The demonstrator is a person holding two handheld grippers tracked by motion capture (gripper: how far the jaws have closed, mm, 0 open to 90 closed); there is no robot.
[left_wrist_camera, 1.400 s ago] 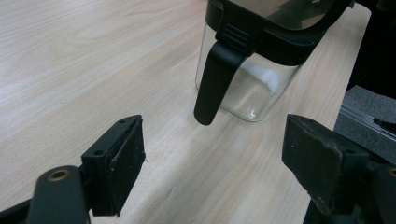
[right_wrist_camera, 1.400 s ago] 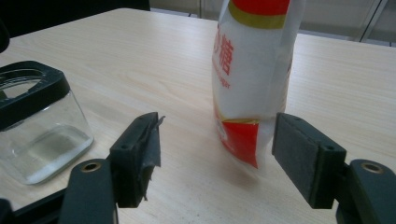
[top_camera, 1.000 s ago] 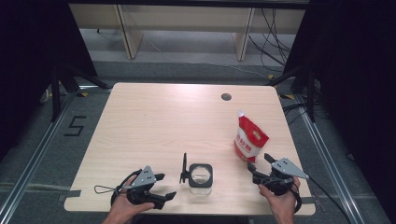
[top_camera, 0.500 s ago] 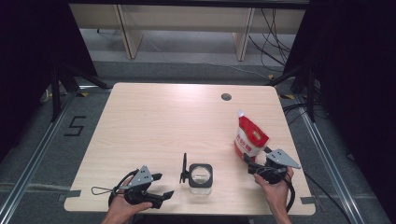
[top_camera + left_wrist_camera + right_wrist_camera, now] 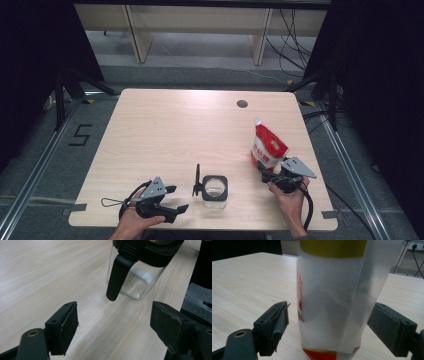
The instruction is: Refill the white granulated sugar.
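White-and-red pouch [image 5: 329, 302] stands between the spread right tongs [image 5: 328, 327], which have just been opening, ready for grasping; left tongs [image 5: 113, 332] wait released before the glass jar [image 5: 136, 277].

Light wood table [image 5: 165, 130] on grey floor [image 5: 210, 55]; black curtains [image 5: 30, 60] both sides; shelf legs [image 5: 134, 35] behind.

You have a red-and-white stand-up pouch [image 5: 268, 146] upright near the table's right edge, and a clear glass jar [image 5: 214, 188] with black lid and handle, front centre.
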